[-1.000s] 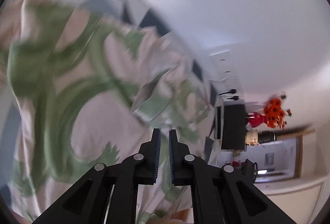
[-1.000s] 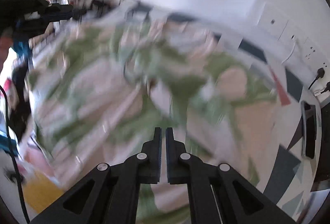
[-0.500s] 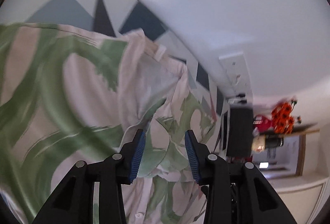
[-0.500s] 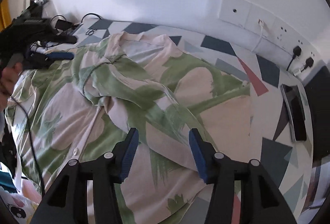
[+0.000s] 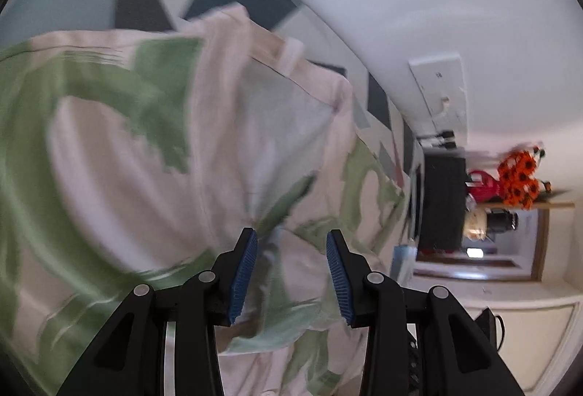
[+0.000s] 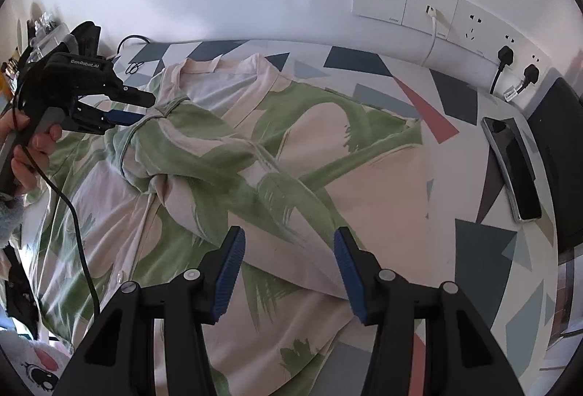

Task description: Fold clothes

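A cream button-up shirt (image 6: 364, 177) with a green leaf print lies spread on the patterned tabletop (image 6: 364, 62), collar toward the wall. One sleeve (image 6: 204, 148) lies folded across its body. My right gripper (image 6: 288, 243) hovers open above the shirt's lower half, nothing between its pads. My left gripper (image 6: 140, 108), held by a hand (image 6: 22, 141), stands open with its tips beside the sleeve cuff (image 6: 167, 108). In the left wrist view, blurred by motion, the left gripper (image 5: 291, 250) is open low over rumpled shirt (image 5: 127, 159) cloth, not pinching it.
A phone (image 6: 513, 170) and a black box (image 6: 561, 155) lie at the table's right edge. Wall sockets (image 6: 437, 13) with plugged cables run behind. A cable (image 6: 76, 232) trails from the left gripper over the shirt. Orange flowers (image 5: 521, 177) stand beyond the table.
Both grippers went from shut to open and let go of the shirt, which now lies settled. The left gripper moved across and lower toward the collar side; the right barely shifted.
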A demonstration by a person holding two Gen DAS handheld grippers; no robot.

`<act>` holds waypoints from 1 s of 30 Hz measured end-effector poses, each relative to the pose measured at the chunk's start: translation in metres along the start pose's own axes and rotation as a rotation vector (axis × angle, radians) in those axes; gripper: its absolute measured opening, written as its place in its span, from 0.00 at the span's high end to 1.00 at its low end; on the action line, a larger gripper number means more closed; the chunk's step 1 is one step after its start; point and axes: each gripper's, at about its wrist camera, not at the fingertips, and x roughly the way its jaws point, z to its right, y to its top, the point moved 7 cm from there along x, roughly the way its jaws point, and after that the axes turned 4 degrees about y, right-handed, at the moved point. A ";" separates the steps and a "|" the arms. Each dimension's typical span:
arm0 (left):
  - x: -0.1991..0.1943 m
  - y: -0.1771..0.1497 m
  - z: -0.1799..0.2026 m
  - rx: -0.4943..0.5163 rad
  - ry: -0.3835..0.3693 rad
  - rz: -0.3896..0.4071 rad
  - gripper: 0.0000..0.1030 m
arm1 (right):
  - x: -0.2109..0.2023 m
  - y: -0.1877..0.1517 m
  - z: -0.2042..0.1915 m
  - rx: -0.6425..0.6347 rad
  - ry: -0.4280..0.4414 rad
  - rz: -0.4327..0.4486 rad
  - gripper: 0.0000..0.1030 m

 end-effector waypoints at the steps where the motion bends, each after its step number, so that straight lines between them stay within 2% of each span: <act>1: 0.002 -0.002 0.007 0.009 -0.036 -0.021 0.63 | 0.001 0.001 0.001 0.000 -0.003 -0.002 0.48; 4: 0.006 -0.007 0.027 0.045 -0.127 -0.069 0.63 | 0.002 0.003 0.003 0.002 -0.009 -0.004 0.48; 6: 0.009 -0.008 0.035 0.084 -0.116 -0.078 0.63 | 0.002 0.005 0.005 0.003 -0.013 -0.001 0.48; 8: 0.018 -0.003 0.029 0.085 -0.044 -0.090 0.63 | 0.005 0.007 0.007 -0.002 -0.019 -0.005 0.48; 10: 0.030 0.000 0.020 0.063 -0.003 -0.111 0.63 | 0.010 0.010 0.008 -0.011 -0.027 -0.013 0.48; 13: 0.041 0.005 0.012 0.015 -0.001 -0.121 0.63 | 0.019 0.014 0.009 -0.046 -0.035 -0.033 0.48; 16: 0.043 0.010 0.010 -0.023 -0.038 -0.072 0.64 | 0.033 0.014 0.008 -0.083 -0.044 -0.080 0.48; 18: 0.039 0.012 0.009 -0.037 -0.056 -0.043 0.95 | 0.045 0.011 0.009 -0.088 -0.033 -0.126 0.48; 19: 0.035 0.014 0.012 -0.048 -0.071 -0.033 0.97 | 0.052 0.008 0.008 -0.089 -0.010 -0.153 0.49; 20: 0.030 0.016 0.015 -0.058 -0.086 -0.023 0.97 | 0.055 0.007 0.007 -0.090 0.007 -0.168 0.66; 21: 0.024 0.022 0.021 -0.054 -0.102 -0.007 0.97 | 0.056 0.008 0.006 -0.100 0.011 -0.175 0.95; 22: 0.011 0.028 0.031 -0.031 -0.116 0.021 0.97 | 0.056 0.009 0.005 -0.112 0.012 -0.181 0.96; 24: -0.023 0.041 0.055 0.028 -0.155 0.098 0.97 | 0.041 0.025 0.007 -0.127 -0.028 -0.103 0.96; 26: -0.069 0.047 0.085 0.096 -0.229 0.187 0.97 | 0.014 0.049 0.009 -0.105 -0.042 0.009 0.97; 28: -0.114 0.038 0.110 0.179 -0.284 0.266 0.97 | -0.019 0.071 0.009 -0.084 -0.035 0.121 0.97; 30: -0.143 0.017 0.117 0.254 -0.295 0.318 0.97 | -0.045 0.081 -0.002 -0.125 -0.013 0.184 0.97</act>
